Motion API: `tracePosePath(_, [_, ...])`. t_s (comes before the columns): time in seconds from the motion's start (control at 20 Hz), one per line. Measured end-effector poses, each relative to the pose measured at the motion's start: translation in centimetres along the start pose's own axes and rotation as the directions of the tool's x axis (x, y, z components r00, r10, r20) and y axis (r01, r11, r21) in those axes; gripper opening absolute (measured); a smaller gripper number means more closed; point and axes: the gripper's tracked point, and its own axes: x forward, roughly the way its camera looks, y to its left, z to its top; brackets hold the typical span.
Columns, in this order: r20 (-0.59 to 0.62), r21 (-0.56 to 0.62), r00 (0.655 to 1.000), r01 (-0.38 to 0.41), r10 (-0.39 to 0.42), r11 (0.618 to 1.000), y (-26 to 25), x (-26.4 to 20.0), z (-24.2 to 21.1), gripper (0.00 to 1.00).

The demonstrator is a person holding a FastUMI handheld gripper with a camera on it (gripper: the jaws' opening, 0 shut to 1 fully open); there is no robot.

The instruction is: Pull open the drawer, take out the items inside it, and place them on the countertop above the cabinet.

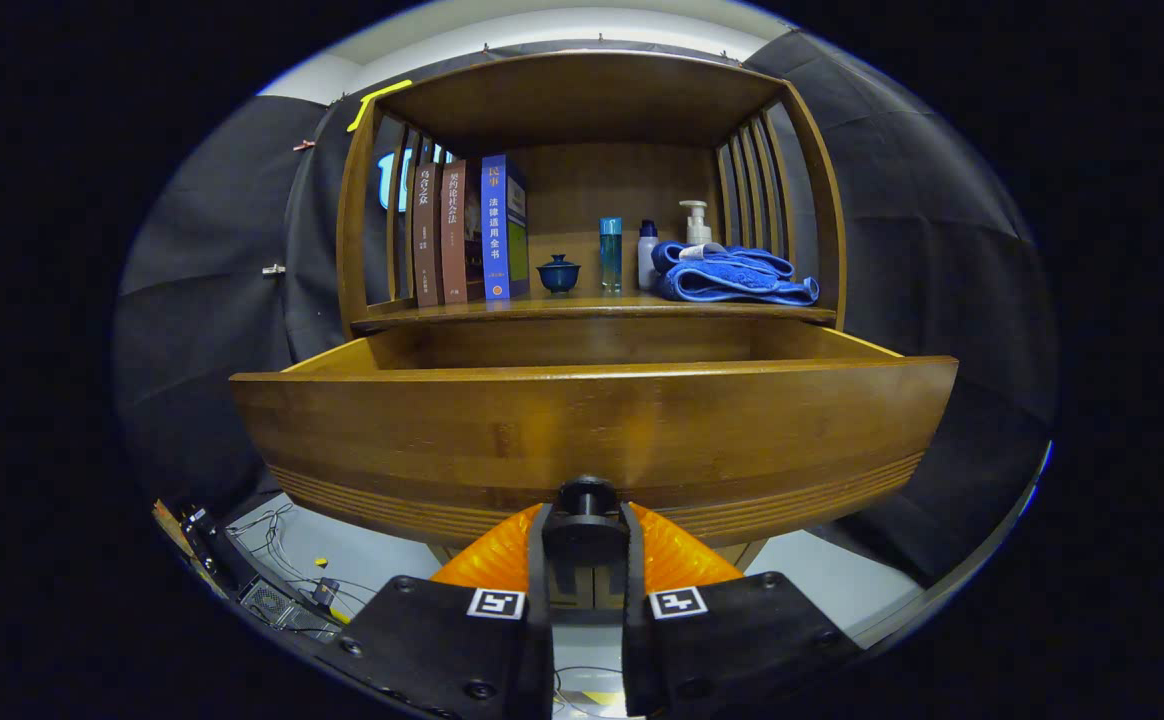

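The wooden drawer (592,420) stands pulled out toward me, its curved front filling the space just ahead of the fingers. My gripper (587,530) is shut on the drawer's dark round knob (586,500), one finger pressing on each side of it. The drawer's inside is hidden behind its front panel; I see just the far inner wall and the side rims. Above the drawer lies the cabinet's countertop (582,310), a wooden shelf under a roofed frame.
On the countertop stand three books (467,235) at the left, a small blue lidded cup (558,273), a blue bottle (610,254), a white bottle (647,252), a pump bottle (695,222) and a folded blue towel (732,275). Cables and equipment (272,590) lie on the floor below left.
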Motion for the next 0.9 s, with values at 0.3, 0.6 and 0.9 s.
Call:
tracePosePath(0.3, [0.012, -0.009, 1.000, -0.006, 0.006, 1.000, 0.1, -0.3, -0.1, 0.31])
tracePosePath(0.6, [0.077, -0.037, 0.997, 0.017, -0.014, 0.999, -0.9, -2.1, 2.7, 1.00])
tracePosePath(0.9, [0.249, -0.083, 0.967, -0.041, 0.060, 0.996, 1.6, -5.5, 13.0, 0.98])
